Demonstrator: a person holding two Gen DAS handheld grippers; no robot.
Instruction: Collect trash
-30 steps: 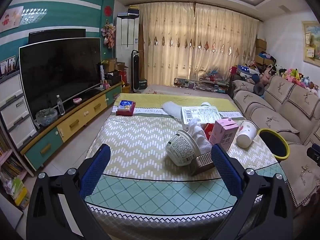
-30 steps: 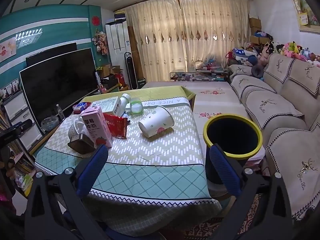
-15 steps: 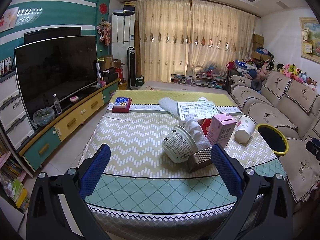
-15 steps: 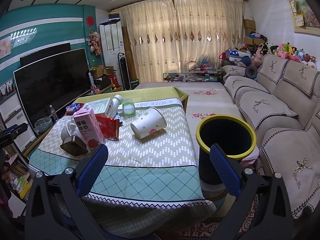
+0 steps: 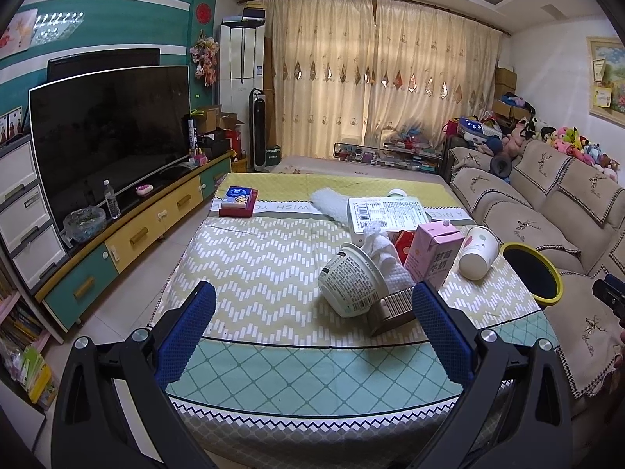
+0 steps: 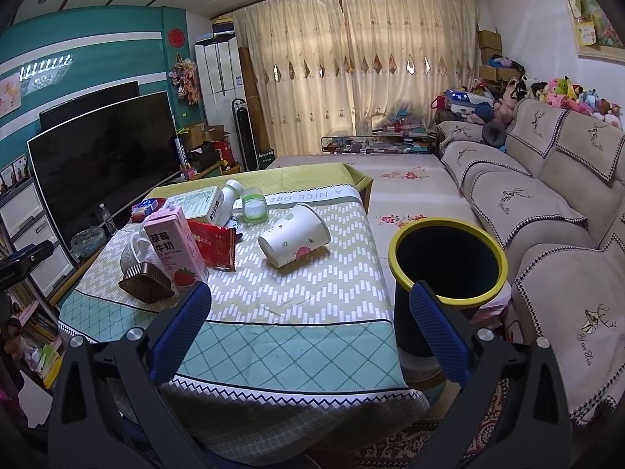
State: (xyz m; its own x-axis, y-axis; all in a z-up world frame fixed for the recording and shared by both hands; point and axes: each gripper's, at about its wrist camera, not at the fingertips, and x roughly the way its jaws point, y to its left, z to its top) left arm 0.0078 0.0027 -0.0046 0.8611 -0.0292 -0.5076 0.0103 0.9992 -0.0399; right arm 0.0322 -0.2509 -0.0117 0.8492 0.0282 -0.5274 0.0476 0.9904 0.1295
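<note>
Trash lies on the cloth-covered table: a tipped white noodle bowl, a brown ridged box, a pink milk carton and a tipped paper cup. The right wrist view shows the same carton, a red snack wrapper, the cup and a black bin with a yellow rim beside the table. My left gripper is open above the near table edge, short of the bowl. My right gripper is open, between the table corner and the bin.
A white flat box, a red tissue box and a green-lidded jar sit farther back. A television on a low cabinet stands left; a beige sofa runs along the right.
Both views have shifted slightly; the right gripper has drifted left and closer, so the bin now sits nearer its right finger. Nothing was taken hold of.
</note>
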